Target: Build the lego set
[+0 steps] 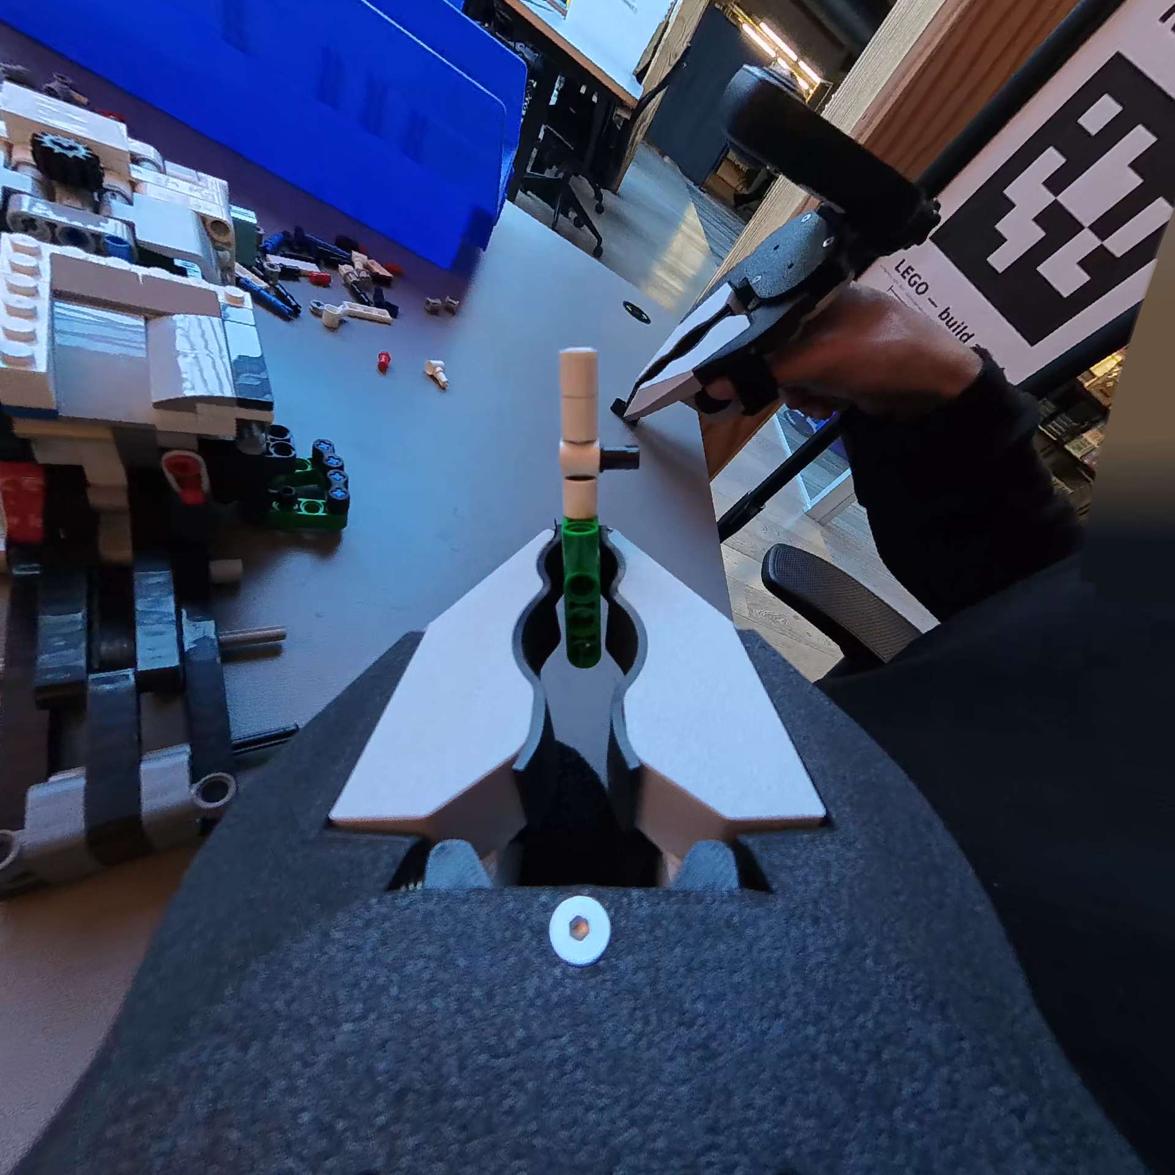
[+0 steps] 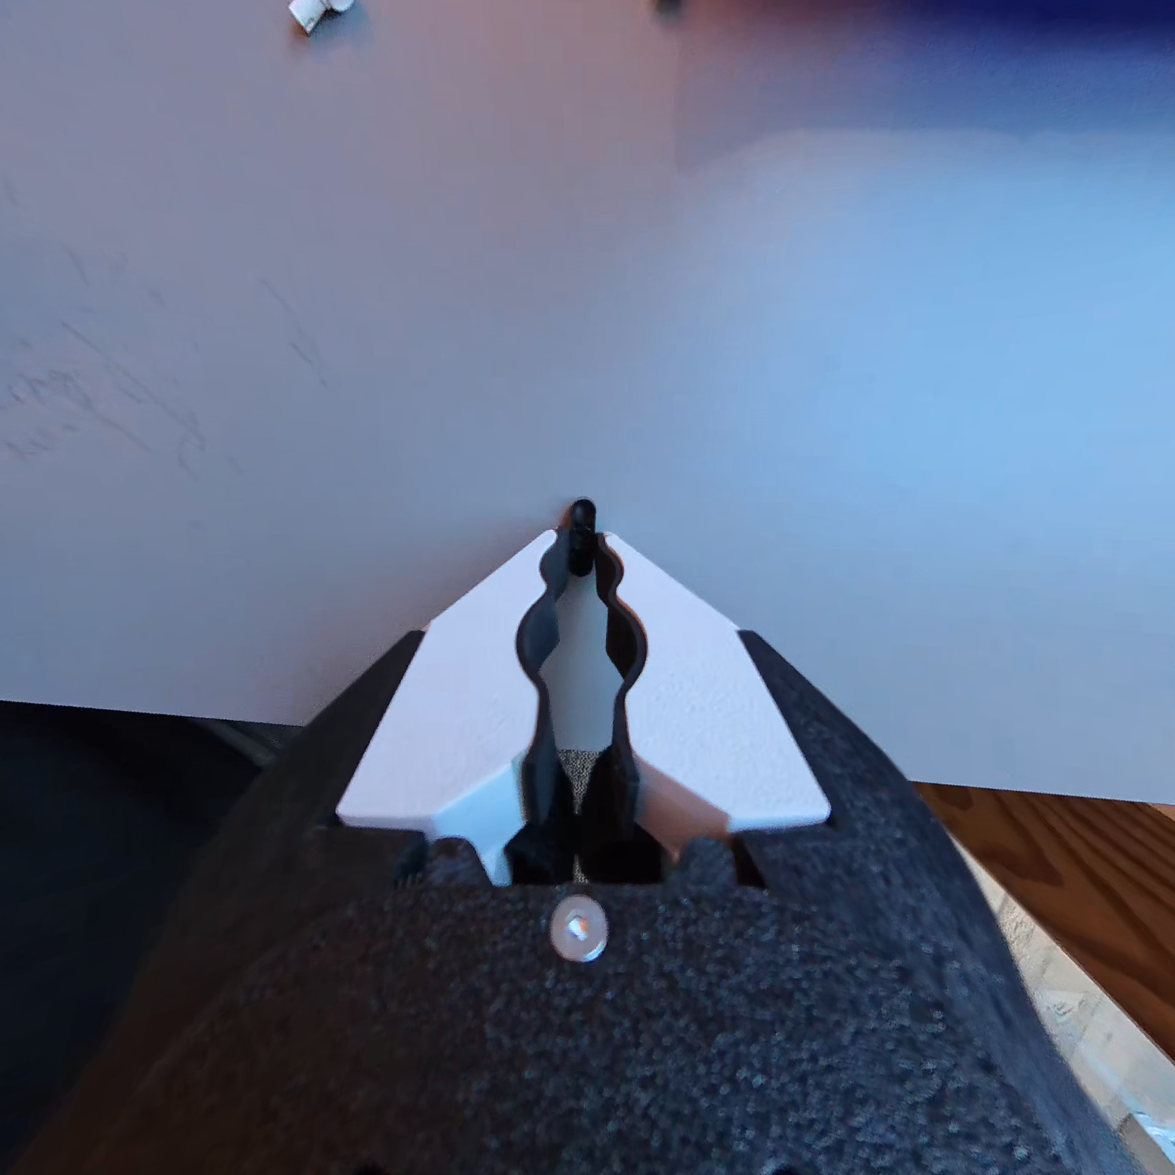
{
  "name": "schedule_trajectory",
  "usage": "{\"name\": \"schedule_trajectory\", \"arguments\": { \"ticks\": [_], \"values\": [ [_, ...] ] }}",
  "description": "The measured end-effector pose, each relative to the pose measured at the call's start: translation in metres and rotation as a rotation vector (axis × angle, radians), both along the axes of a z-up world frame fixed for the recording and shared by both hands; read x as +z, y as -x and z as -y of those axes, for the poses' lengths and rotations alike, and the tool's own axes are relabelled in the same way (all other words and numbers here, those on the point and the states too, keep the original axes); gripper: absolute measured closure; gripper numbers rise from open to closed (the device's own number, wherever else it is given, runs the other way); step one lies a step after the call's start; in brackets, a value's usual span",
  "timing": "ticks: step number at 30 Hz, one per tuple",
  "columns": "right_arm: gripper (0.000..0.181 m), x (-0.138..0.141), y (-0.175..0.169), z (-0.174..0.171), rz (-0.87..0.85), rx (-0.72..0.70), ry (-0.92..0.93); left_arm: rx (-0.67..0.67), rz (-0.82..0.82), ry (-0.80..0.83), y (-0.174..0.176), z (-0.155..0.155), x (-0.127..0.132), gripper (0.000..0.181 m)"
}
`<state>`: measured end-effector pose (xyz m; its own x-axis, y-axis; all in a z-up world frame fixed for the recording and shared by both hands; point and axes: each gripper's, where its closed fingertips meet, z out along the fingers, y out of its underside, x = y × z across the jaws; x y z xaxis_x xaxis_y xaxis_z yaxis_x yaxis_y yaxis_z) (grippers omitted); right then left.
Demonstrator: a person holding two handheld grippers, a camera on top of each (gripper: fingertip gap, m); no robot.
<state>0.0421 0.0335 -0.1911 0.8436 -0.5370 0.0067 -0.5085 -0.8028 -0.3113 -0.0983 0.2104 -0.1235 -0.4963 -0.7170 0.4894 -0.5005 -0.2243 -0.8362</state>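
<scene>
My left gripper (image 1: 580, 531) is shut on a green beam (image 1: 581, 591) that carries a column of white connectors (image 1: 578, 432) with a black pin (image 1: 620, 458) sticking out to the right; it holds the piece upright above the grey table (image 1: 445, 445). My right gripper (image 2: 581, 534) is shut on a small black pin (image 2: 582, 518) at its tips, low over the table (image 2: 636, 318) near its edge. In the left wrist view the right gripper (image 1: 626, 410) shows farther off, tips down at the table's right edge, held by a hand (image 1: 877, 350).
A large white, grey and black model (image 1: 127, 356) fills the left. Loose small parts (image 1: 330, 280) and a green-black subassembly (image 1: 311, 486) lie beyond it. A blue bin (image 1: 318, 108) stands at the back. A white part (image 2: 318, 9) lies far off in the right wrist view.
</scene>
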Motion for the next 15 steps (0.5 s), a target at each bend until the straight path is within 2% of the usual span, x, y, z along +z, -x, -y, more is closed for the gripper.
{"name": "schedule_trajectory", "arguments": {
  "ticks": [1, 4, 6, 9, 12, 15],
  "values": [
    [0.175, 0.000, 0.000, -0.001, 0.000, 0.005, -0.006, -0.001, 0.000, -0.002, 0.000, 0.000, 0.000, 0.175],
    [0.175, 0.002, 0.001, -0.008, 0.010, 0.039, -0.040, -0.001, 0.007, -0.009, 0.000, 0.001, 0.000, 0.175],
    [0.175, 0.013, 0.005, -0.025, 0.013, 0.083, -0.161, -0.002, 0.018, 0.008, 0.001, 0.001, 0.003, 0.175],
    [0.175, 0.062, 0.034, -0.082, -0.088, 0.237, -0.640, -0.006, 0.040, 0.125, 0.000, -0.002, 0.014, 0.175],
    [0.176, 0.109, 0.069, -0.124, -0.367, 0.278, -1.097, -0.019, 0.054, 0.299, 0.000, -0.006, 0.028, 0.176],
    [0.176, 0.116, 0.095, -0.155, -0.576, 0.275, -1.265, -0.037, 0.067, 0.498, 0.000, -0.012, 0.043, 0.175]
  ]
}}
